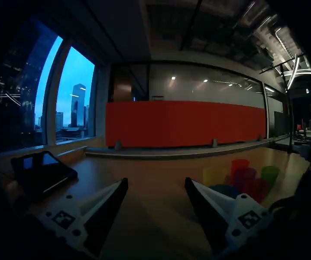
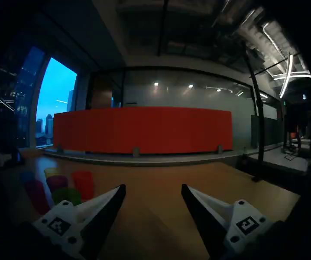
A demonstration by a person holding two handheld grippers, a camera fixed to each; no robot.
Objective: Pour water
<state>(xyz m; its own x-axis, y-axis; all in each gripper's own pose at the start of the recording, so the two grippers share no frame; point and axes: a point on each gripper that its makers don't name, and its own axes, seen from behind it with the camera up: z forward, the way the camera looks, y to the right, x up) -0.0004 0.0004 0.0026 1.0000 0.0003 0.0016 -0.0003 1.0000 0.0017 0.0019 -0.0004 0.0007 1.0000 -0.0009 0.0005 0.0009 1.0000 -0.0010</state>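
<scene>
A cluster of several coloured plastic cups (image 1: 242, 180) stands on the wooden table (image 1: 155, 190), just beyond and right of my left gripper (image 1: 156, 185). That gripper is open with nothing between its fingers. In the right gripper view the same cups (image 2: 60, 184) sit to the left, behind the left finger (image 2: 97, 208). My right gripper (image 2: 153, 190) is open too, hovering low over bare tabletop (image 2: 164, 182). No water vessel can be made out in the dim light.
A black device (image 1: 43, 171) lies on the table at the left in the left gripper view. A red partition (image 1: 186, 123) runs along the table's far edge. Large windows (image 1: 75, 104) are at the left. A dark post (image 2: 259, 130) rises near the table's right corner.
</scene>
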